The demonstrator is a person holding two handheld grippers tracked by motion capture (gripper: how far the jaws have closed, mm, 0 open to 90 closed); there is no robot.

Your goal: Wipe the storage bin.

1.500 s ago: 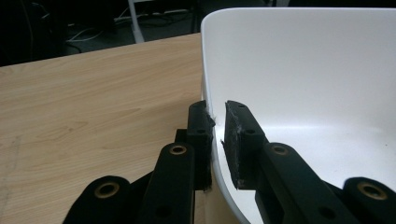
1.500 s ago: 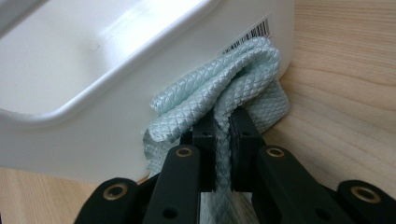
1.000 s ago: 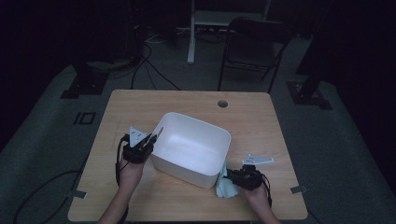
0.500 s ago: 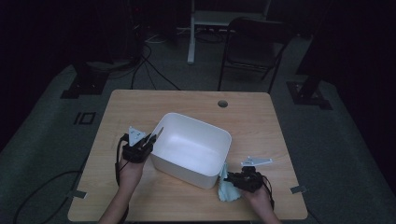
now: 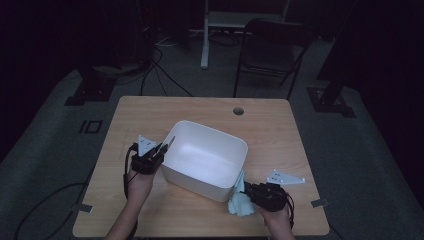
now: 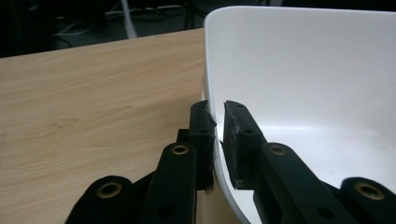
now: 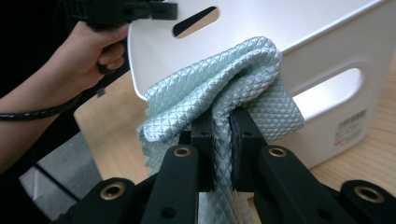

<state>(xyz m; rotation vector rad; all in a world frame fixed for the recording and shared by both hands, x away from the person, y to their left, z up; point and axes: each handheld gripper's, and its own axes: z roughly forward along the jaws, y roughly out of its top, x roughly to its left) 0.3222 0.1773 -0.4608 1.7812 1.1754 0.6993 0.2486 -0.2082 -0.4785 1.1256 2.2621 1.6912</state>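
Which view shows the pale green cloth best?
The right gripper view: the quilted cloth hangs close up, pinched in the right claw against the white bin. The high view shows it as a small pale bundle beside the bin's near corner.

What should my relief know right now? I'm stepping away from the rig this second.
Left tool: shut on the near-left rim of the white bin, steadying it.
Right tool: shut on the pale green cloth, held just outside the bin's near-right corner.
Done: cloth gripped, bin held.
Left, most likely: carry the cloth over the rim, release it inside, then let go of the bin.
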